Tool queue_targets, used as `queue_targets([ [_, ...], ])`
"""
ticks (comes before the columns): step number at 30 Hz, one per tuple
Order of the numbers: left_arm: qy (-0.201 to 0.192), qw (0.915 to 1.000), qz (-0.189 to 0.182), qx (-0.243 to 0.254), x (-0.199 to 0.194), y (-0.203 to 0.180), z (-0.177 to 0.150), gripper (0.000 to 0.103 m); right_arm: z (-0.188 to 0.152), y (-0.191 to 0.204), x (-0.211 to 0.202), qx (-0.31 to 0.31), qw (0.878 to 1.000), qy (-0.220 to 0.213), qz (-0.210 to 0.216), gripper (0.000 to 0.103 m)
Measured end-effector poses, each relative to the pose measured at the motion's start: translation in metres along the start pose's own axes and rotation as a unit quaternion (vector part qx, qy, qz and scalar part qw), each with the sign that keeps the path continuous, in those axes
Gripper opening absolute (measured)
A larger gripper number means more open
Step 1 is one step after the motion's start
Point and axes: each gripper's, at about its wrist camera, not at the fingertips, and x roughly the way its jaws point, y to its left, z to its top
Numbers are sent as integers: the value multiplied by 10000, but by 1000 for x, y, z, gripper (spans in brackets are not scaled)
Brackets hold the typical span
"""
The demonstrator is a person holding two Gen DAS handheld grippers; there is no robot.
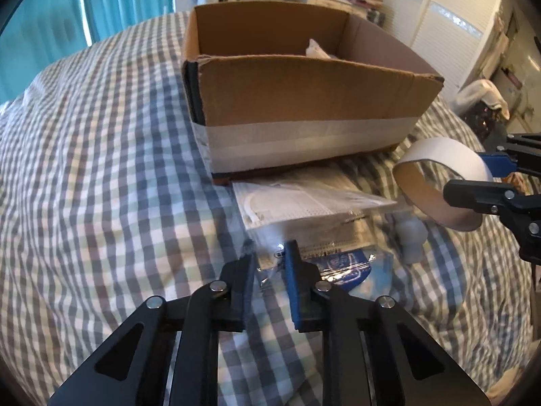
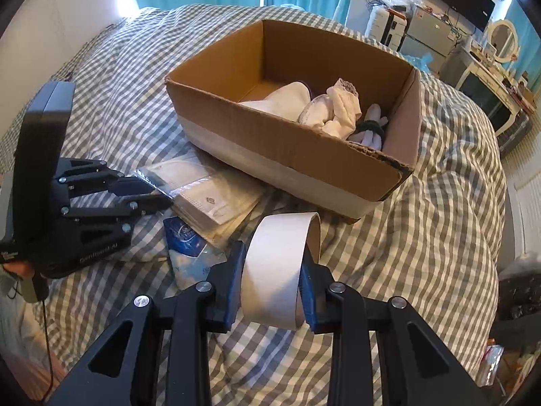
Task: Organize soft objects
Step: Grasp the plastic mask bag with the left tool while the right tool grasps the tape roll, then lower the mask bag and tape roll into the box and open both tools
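Note:
A brown cardboard box [image 1: 304,101] stands on the checked bed; in the right wrist view the box [image 2: 257,128] holds white cloths [image 2: 331,108]. A clear plastic pack of face masks [image 1: 304,209] lies in front of it, also seen in the right wrist view [image 2: 209,196]. My left gripper [image 1: 268,264] has its jaws slightly apart around the pack's near corner; a firm grip is unclear. My right gripper [image 2: 270,270] is shut on a white tape roll [image 2: 280,270], held above the bed; the roll shows in the left wrist view [image 1: 439,182].
A blue-and-white packet [image 2: 184,237] lies by the mask pack. A small grey figure [image 1: 412,233] sits under the roll. The checked bedcover [image 1: 101,169] spreads all round. Cluttered desks [image 2: 473,61] and cupboards stand beyond the bed.

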Motion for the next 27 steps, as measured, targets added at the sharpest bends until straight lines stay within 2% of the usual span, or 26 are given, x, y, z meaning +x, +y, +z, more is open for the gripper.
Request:
queue_targets([
  [6, -132, 9999, 91, -41, -22, 5, 1, 13, 0, 4, -14, -120, 9999, -104, -64, 30],
  [14, -499, 9987, 70, -20, -70, 2, 6, 12, 3, 8, -50, -118, 9991, -374, -149, 30],
  [21, -897, 9959, 87, 110, -109, -17, 28, 12, 14, 9, -90, -32, 9971, -734, -211, 30],
  [27, -1184, 9929, 64, 115, -125, -26, 51, 12, 36, 7, -119, 105, 9933, -1121, -276, 30],
])
